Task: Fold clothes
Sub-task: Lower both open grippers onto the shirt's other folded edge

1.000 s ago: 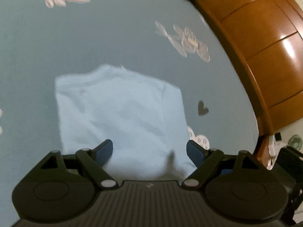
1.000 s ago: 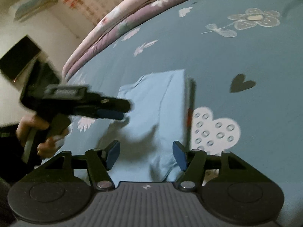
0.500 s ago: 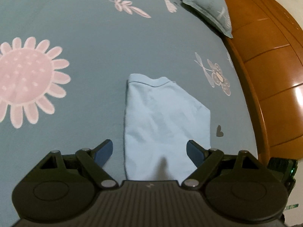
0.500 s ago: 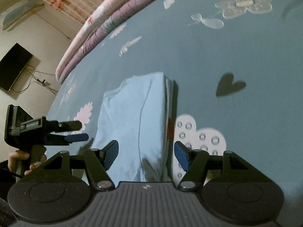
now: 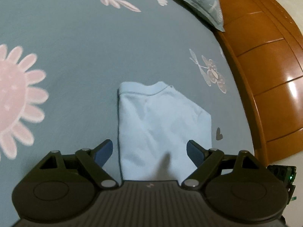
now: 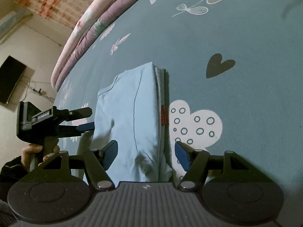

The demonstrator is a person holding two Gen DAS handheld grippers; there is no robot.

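Hovering with left gripper (image 5: 149, 152) and right gripper (image 6: 146, 152) both spread wide and empty over the folded shirt (image 6: 130, 117) at centre frame on the bedspread (image 6: 246, 37), next likely grasping near edge for final fold.

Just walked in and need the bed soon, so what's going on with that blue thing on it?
A person is folding clothes with a hand-held gripper in each hand. A light blue garment lies folded into a neat rectangle on the flower-print bedsheet. The left hand-held gripper and the right hand-held gripper both hover over its near end with jaws open, neither gripping the fabric. A wooden headboard runs along one side.
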